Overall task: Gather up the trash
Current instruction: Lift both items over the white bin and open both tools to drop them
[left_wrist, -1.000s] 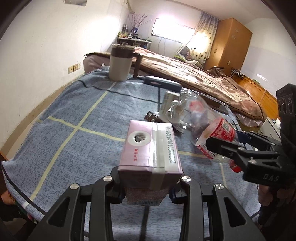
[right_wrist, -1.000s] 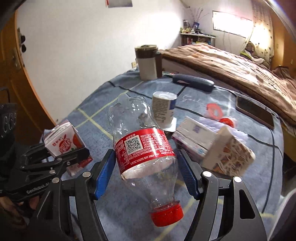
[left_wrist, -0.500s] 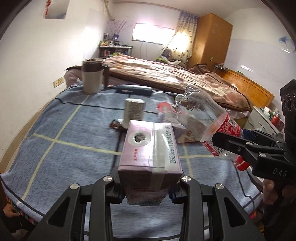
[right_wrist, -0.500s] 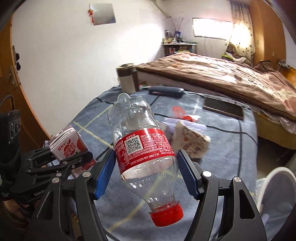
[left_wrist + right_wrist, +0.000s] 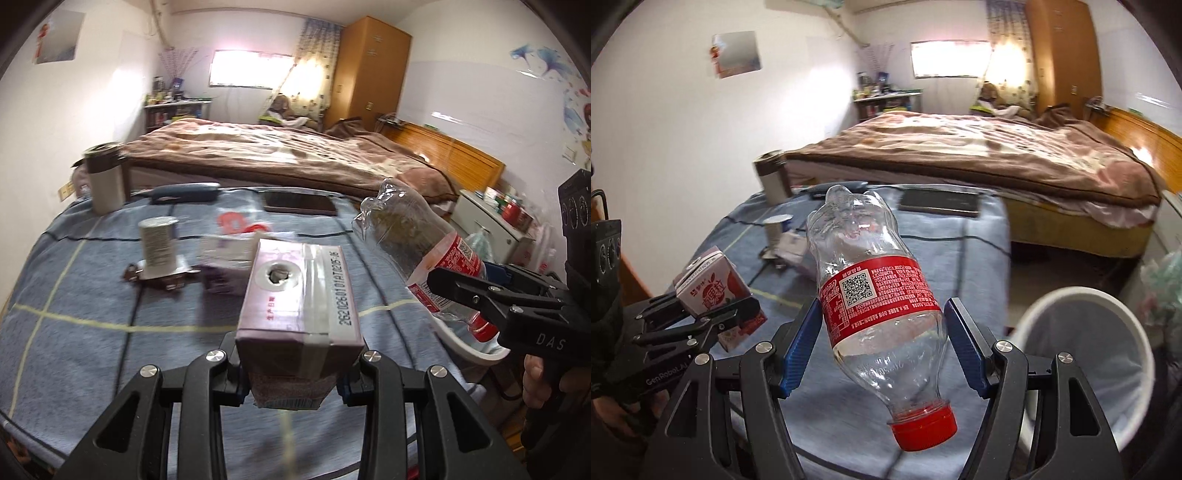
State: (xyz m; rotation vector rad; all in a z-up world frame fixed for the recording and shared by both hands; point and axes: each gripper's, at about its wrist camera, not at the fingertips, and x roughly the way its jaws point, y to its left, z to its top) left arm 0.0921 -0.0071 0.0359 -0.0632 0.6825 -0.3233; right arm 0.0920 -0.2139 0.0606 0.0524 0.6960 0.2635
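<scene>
Gripping a pink milk carton (image 5: 299, 295) with punched straw hole, left gripper (image 5: 295, 373) hangs over the blue table (image 5: 74, 295), right gripper (image 5: 882, 343) clamps a clear red-labelled bottle (image 5: 875, 291) left of the white bin (image 5: 1082, 365).

White walls (image 5: 665, 122) all round. A bright window (image 5: 251, 68) in the far wall, with a patterned curtain (image 5: 314, 62) beside it. A tall wooden wardrobe (image 5: 369, 74) stands in the corner. A bed under a brown blanket (image 5: 979, 147) fills the middle, with a wooden headboard (image 5: 454, 155). A cluttered shelf (image 5: 886, 99) sits below the window. Cartoon stickers (image 5: 546, 62) on the right wall.
</scene>
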